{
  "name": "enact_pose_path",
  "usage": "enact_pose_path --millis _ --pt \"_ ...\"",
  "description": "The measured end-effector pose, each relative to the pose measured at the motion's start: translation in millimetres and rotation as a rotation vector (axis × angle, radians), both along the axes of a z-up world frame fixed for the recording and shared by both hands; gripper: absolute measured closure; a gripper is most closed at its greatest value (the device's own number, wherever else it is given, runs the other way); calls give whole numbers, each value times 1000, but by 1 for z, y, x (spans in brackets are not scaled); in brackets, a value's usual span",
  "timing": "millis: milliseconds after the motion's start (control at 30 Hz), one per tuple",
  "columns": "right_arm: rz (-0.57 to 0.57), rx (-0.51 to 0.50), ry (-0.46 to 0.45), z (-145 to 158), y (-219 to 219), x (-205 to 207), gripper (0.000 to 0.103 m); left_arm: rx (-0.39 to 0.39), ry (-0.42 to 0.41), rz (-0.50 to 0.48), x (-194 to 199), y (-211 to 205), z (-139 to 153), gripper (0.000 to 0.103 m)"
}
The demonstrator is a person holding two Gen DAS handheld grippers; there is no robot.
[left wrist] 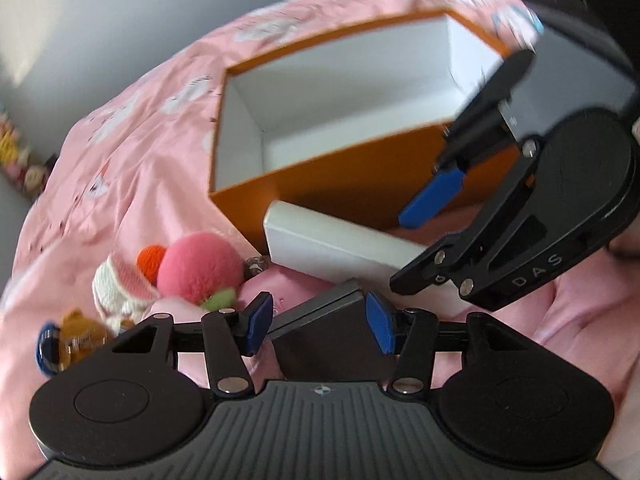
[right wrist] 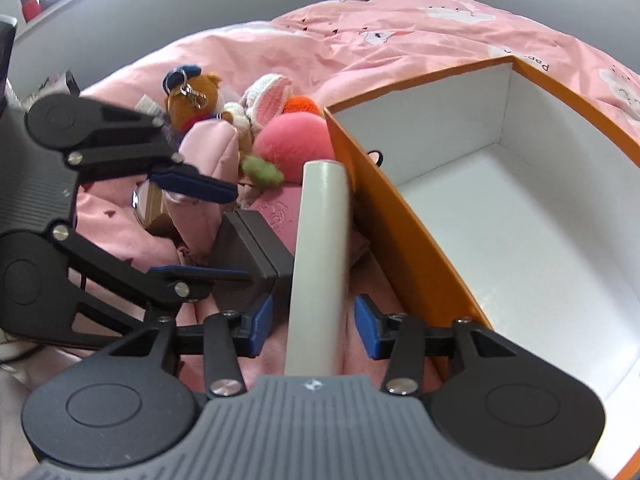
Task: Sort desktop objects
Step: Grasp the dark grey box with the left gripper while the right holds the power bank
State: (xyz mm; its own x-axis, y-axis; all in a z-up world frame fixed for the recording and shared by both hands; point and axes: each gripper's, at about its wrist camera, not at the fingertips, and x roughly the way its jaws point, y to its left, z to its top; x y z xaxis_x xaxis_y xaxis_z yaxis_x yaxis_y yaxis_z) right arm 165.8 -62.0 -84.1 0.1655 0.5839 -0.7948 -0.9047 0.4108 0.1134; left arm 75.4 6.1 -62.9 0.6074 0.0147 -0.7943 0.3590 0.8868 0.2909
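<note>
Your left gripper [left wrist: 318, 330] sits at the bottom centre of its own view with its jaws parted around a dark grey box [left wrist: 332, 332]. The right-hand blue pad [left wrist: 378, 328] looks to be against the box's edge, while the other pad stands clear, so I judge it as straddling, not clamping. In the right wrist view that same dark grey box [right wrist: 256, 256] lies left of centre on the pink bedding [right wrist: 360, 40], with the left gripper [right wrist: 218, 232] reaching in from the left edge.

Your right gripper [right wrist: 314, 326] is spread too, its pads well clear on either side of a long white box [right wrist: 320, 264] that runs up the middle of the frame beside the orange wall of the open storage box [right wrist: 404, 248]. The storage box [left wrist: 320, 188] fills the upper centre of the left view and its white interior shows nothing inside.

My reading: you are at the pick-up step, each hand lined up on one item, nothing yet sorted. Next you need to close each pair of jaws squarely on the narrow sides of its box, then lift clear of the orange rim before moving over the opening.

The plush toys, pink pompom [right wrist: 294, 146] included, wait in the upper left of the right view, near the storage box corner
</note>
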Motion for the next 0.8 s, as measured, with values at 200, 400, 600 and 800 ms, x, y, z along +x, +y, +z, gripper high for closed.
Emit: enact_pose_path --millis 200,400,600,800 --pt "13 1 34 -8 9 10 57 107 76 -157 10 -4 -17 34" --pt "22 -1 55 -16 13 17 56 175 144 -293 25 -5 -29 14" --pt "18 14 70 -17 9 18 56 97 274 -323 37 2 -53 8" --pt "6 21 96 -16 4 19 61 68 255 -259 30 7 -55 12"
